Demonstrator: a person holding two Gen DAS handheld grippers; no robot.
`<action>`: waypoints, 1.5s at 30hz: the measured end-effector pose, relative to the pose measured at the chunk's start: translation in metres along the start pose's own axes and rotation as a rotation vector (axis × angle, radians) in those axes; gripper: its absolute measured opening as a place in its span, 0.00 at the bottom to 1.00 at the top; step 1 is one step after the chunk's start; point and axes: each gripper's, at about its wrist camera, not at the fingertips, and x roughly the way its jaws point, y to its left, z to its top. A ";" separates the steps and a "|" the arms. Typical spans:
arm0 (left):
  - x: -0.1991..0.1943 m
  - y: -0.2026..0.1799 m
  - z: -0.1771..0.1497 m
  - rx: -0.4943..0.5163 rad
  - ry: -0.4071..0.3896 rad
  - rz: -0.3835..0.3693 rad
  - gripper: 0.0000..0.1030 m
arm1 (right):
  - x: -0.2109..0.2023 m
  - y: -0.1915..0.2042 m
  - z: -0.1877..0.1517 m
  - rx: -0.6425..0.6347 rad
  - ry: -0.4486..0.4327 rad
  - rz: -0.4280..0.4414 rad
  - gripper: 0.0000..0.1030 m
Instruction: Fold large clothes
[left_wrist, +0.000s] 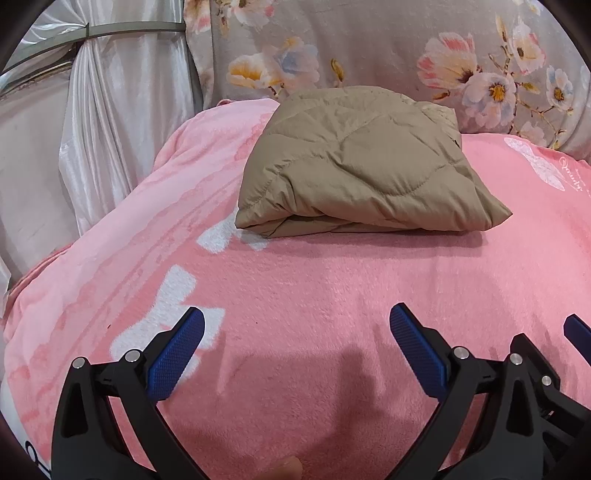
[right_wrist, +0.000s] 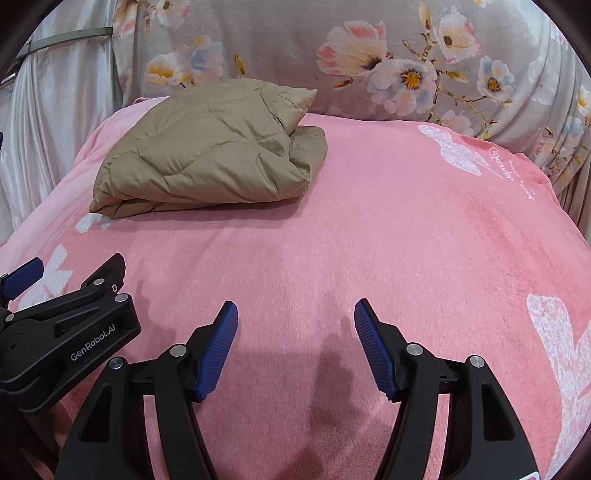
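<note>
A tan quilted jacket (left_wrist: 364, 164) lies folded into a thick bundle on a pink fleece blanket (left_wrist: 314, 295), far from both grippers. In the right wrist view the jacket (right_wrist: 207, 151) sits at the upper left, its loose end bunched on the right side. My left gripper (left_wrist: 297, 325) hovers low over the blanket near its front, open, with nothing between its blue pads. My right gripper (right_wrist: 295, 317) is also open and empty over bare pink blanket (right_wrist: 406, 240). The two grippers sit side by side; the left gripper's body (right_wrist: 66, 336) shows at the left of the right wrist view.
A grey floral cover (left_wrist: 406, 48) rises behind the blanket like a backrest. White satin curtains (left_wrist: 96, 122) hang at the left, tied with a band. The pink blanket carries white butterfly prints (right_wrist: 454, 149) and drops off at its left edge.
</note>
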 end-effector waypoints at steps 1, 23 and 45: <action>0.000 0.001 0.000 0.000 -0.001 0.000 0.95 | 0.000 0.000 0.000 0.000 0.001 0.000 0.62; -0.003 -0.001 0.002 0.004 -0.006 0.006 0.95 | -0.002 0.001 0.001 -0.003 -0.006 -0.005 0.62; -0.012 -0.007 0.003 0.011 -0.036 0.028 0.95 | -0.005 0.000 0.003 -0.006 -0.017 -0.013 0.62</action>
